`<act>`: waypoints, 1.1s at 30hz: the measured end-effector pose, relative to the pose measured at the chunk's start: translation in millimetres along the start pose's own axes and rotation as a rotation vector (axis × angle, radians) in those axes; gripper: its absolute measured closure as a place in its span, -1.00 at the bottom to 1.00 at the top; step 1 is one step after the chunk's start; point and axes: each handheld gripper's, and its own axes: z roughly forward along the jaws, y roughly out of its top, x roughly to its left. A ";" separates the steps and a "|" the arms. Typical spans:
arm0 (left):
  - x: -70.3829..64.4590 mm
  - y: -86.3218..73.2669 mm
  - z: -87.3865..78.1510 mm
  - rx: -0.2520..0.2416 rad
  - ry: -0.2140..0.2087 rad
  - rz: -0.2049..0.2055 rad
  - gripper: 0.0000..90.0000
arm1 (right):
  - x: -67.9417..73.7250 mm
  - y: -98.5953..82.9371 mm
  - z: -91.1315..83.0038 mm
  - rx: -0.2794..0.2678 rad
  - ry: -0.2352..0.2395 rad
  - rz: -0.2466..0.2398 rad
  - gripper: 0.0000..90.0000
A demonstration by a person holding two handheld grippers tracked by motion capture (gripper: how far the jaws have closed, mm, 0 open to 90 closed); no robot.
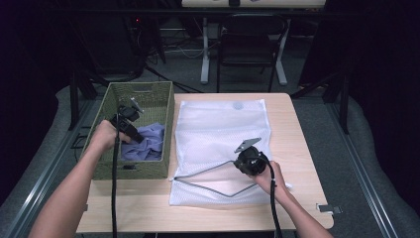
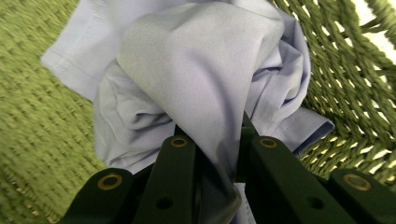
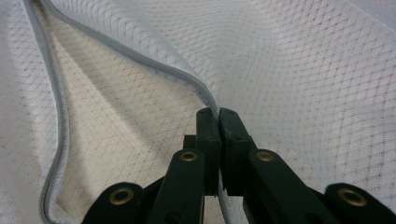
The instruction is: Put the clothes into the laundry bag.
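High view, forearms: your left gripper [image 1: 132,128] reaches into the green woven basket [image 1: 163,99]; your right gripper [image 1: 246,157] sits over the white mesh bag [image 1: 223,124] on the table [image 1: 292,134].
Left gripper view: your jaws are clamped on the lavender cloth [image 2: 201,70], basket wall just behind.
Right gripper view: your jaws pinch the bag's zipper edge [image 3: 140,58], lifting the mouth open.

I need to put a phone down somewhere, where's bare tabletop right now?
Bare light wooden table runs right of the white mesh laundry bag, and along the near edge below the bag and the green woven basket. The middle and left are crowded by bag, basket and both tools.
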 end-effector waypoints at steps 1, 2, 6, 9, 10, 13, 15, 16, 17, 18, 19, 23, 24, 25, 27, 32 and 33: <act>0.6 -0.3 -2.6 -0.004 -0.001 -0.006 0.88 | 0.0 0.0 -0.1 0.000 0.000 0.001 0.96; 1.4 -0.5 -5.3 -0.001 -0.003 -0.008 0.88 | 0.0 -0.1 -0.1 0.000 0.000 0.001 0.96; 4.3 -1.6 -16.5 -0.024 0.002 -0.018 0.88 | 0.1 0.0 -0.2 0.000 -0.001 0.000 0.96; 6.7 -1.9 -25.1 -0.032 0.008 -0.019 0.88 | 0.0 0.0 -0.2 0.000 -0.002 0.001 0.96; 7.2 -2.3 -27.8 -0.043 0.013 -0.024 0.88 | -0.1 -0.1 -0.1 0.000 -0.003 0.001 0.96; 8.5 -3.2 -35.3 -0.054 0.023 -0.027 0.88 | 0.0 -0.1 -0.2 0.000 -0.001 -0.001 0.96; 9.4 -3.7 -40.5 -0.059 0.029 -0.030 0.88 | 0.5 0.1 -0.4 0.000 -0.003 0.002 0.96; 9.6 -3.8 -43.1 -0.061 0.034 -0.032 0.88 | 0.7 0.1 -0.6 0.000 -0.004 0.003 0.96; 10.2 -3.9 -45.9 -0.061 0.036 -0.031 0.88 | 0.6 0.2 -0.6 -0.001 -0.004 -0.001 0.96; 10.5 -4.2 -47.8 -0.072 0.040 -0.034 0.88 | 0.6 0.1 -0.7 -0.001 -0.005 0.001 0.96; 10.8 -4.2 -50.3 -0.072 0.047 -0.033 0.88 | 0.4 0.0 -0.7 -0.002 -0.005 0.002 0.96; 12.1 -4.2 -60.2 -0.075 0.062 -0.038 0.88 | -0.1 0.0 -0.4 -0.002 -0.006 -0.002 0.96; 12.6 -4.2 -62.8 -0.076 0.067 -0.037 0.88 | -0.1 0.1 -0.4 -0.002 -0.006 -0.001 0.96; 12.8 -4.5 -64.8 -0.087 0.071 -0.040 0.88 | -0.2 0.0 -0.3 -0.001 -0.005 -0.002 0.96; 13.5 -4.5 -70.4 -0.091 0.074 -0.043 0.89 | -0.2 -0.1 -0.3 0.000 -0.005 0.001 0.96; 13.9 -3.7 -84.3 -0.101 0.088 -0.044 0.89 | -0.3 -0.1 0.1 0.004 -0.003 -0.002 0.96; 13.7 -3.3 -87.1 -0.104 0.091 -0.046 0.89 | -0.4 -0.1 0.3 0.003 -0.004 -0.004 0.96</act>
